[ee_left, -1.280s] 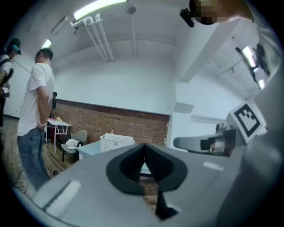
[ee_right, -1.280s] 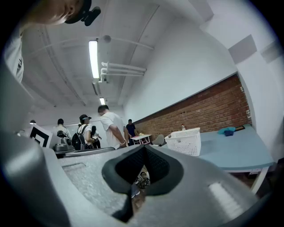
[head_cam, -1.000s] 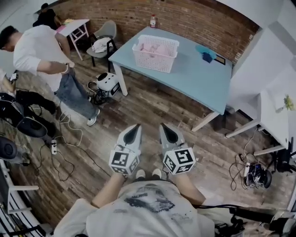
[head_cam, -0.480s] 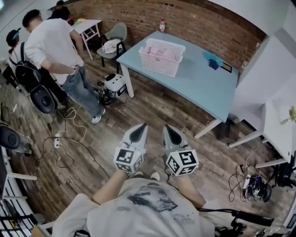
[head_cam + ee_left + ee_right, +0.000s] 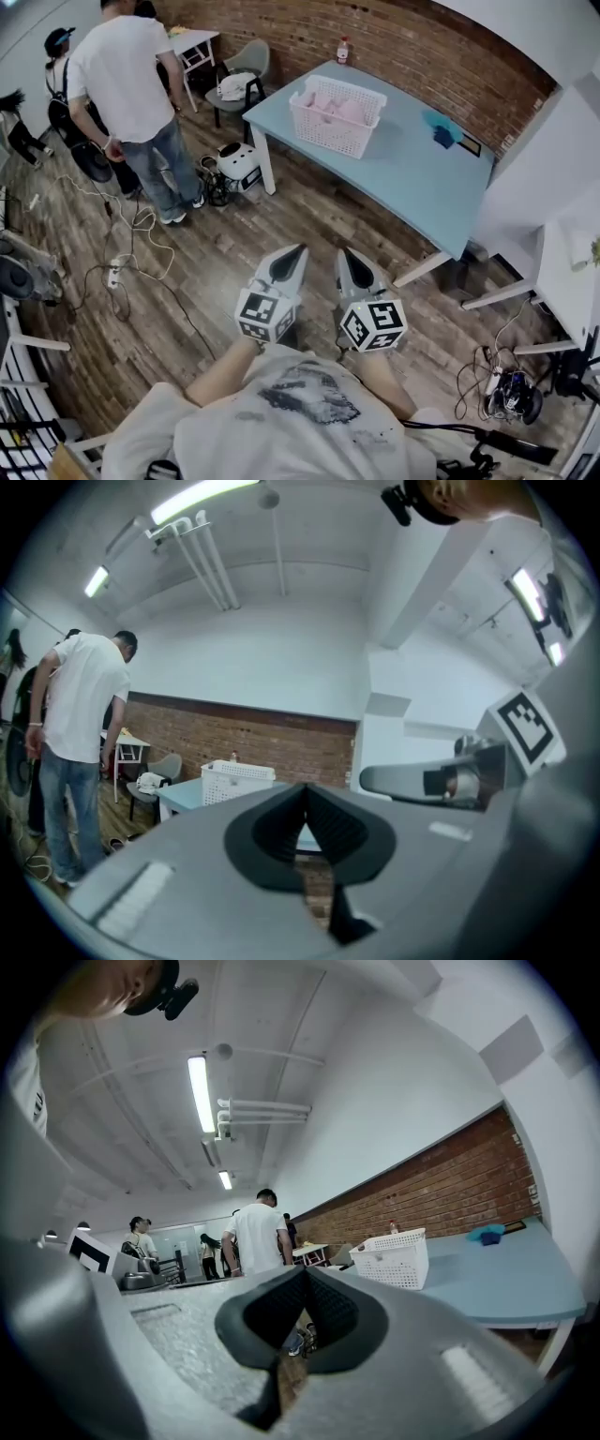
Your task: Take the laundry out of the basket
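A white laundry basket (image 5: 337, 114) with pink laundry (image 5: 335, 105) inside stands on the light blue table (image 5: 412, 178), far ahead of me across the wooden floor. The basket (image 5: 234, 782) also shows small in the left gripper view, and the basket (image 5: 394, 1259) appears again in the right gripper view. My left gripper (image 5: 299, 249) and right gripper (image 5: 343, 253) are held side by side in front of my body, pointing level toward the table. Both are shut with nothing between the jaws, well short of the table.
A person in a white shirt (image 5: 131, 103) stands at the left by cables (image 5: 131, 244) on the floor. A small white robot (image 5: 234, 167) and a chair (image 5: 239, 80) sit near the table's left end. A blue cloth (image 5: 441, 129) lies on the table. A white desk (image 5: 553, 272) stands at right.
The view has moved forward toward the table, so the basket sits slightly lower and to the right in the head view. The person in white has shifted to the right and turned away. Both grippers stay shut.
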`<state>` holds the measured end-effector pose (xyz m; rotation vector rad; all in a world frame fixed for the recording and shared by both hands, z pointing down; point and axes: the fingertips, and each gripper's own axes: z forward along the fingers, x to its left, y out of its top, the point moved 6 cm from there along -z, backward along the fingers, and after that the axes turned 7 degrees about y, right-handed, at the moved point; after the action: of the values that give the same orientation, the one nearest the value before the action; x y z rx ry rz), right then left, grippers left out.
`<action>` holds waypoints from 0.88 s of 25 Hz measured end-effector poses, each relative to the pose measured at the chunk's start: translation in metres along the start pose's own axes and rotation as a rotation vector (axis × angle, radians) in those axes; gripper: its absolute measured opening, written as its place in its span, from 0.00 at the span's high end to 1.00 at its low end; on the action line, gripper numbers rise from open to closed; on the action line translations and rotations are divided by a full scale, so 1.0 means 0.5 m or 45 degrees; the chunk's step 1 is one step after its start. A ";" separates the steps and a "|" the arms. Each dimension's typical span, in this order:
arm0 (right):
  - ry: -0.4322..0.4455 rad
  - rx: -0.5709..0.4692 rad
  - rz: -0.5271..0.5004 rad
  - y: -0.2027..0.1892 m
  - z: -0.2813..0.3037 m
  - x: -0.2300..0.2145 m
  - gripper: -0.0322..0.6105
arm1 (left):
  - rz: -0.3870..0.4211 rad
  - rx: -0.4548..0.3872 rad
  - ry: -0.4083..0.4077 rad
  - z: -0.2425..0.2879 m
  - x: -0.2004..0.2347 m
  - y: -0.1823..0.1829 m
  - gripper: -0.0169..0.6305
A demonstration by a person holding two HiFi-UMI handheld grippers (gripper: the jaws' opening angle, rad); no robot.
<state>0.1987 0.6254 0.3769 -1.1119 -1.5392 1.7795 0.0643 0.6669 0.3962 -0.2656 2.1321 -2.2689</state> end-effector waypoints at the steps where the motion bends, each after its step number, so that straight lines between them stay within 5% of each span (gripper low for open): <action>1: -0.003 0.003 -0.002 -0.002 0.010 -0.008 0.95 | -0.001 0.000 -0.001 0.013 0.007 -0.002 0.99; 22: -0.158 0.059 0.005 0.033 0.492 -0.242 0.95 | -0.008 0.030 -0.103 0.452 0.368 0.047 0.99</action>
<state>0.0551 0.3915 0.3927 -0.9998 -1.5594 1.9089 -0.0891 0.4182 0.4056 -0.3575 2.0672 -2.2444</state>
